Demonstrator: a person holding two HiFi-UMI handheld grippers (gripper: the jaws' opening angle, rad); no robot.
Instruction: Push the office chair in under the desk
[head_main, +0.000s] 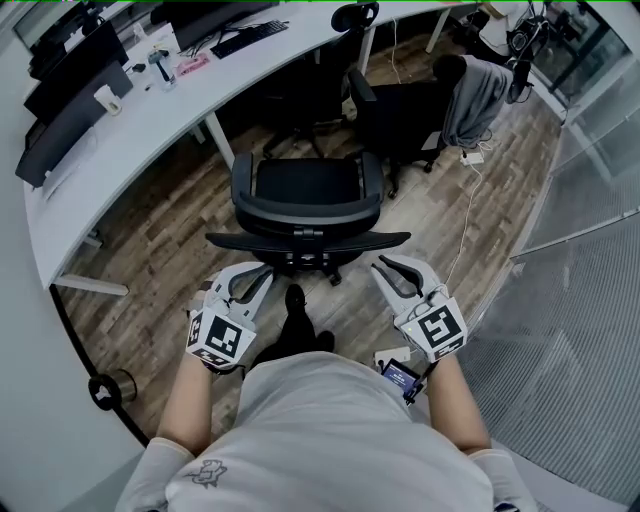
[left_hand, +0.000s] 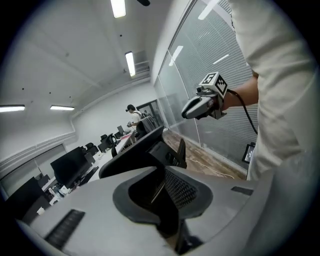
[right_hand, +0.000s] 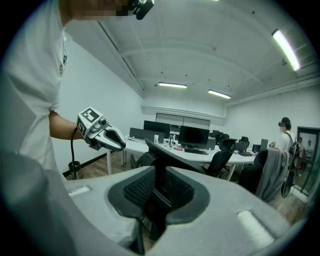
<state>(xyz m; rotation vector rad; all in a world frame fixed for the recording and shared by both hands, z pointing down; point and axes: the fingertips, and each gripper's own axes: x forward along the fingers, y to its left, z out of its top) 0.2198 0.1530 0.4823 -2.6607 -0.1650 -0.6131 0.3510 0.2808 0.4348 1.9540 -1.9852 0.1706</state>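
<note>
The black office chair (head_main: 305, 190) stands on the wood floor, its seat facing the curved white desk (head_main: 140, 125) and apart from it. Its backrest top rim (head_main: 308, 240) runs across right in front of me. My left gripper (head_main: 258, 278) sits just behind the rim's left end, jaws a little apart, nothing pressed between the pads. My right gripper (head_main: 385, 265) is behind the rim's right end, also slightly apart. In the left gripper view the backrest (left_hand: 132, 150) rises beyond the jaws (left_hand: 165, 195). The right gripper view shows it (right_hand: 172, 150) ahead of the jaws (right_hand: 157, 192).
A second black chair (head_main: 400, 115) and one draped with a grey jacket (head_main: 472, 95) stand to the right of the desk gap. Monitors (head_main: 70, 95) and a keyboard (head_main: 250, 38) sit on the desk. A glass wall (head_main: 590, 260) runs on the right; a cable (head_main: 470, 215) crosses the floor.
</note>
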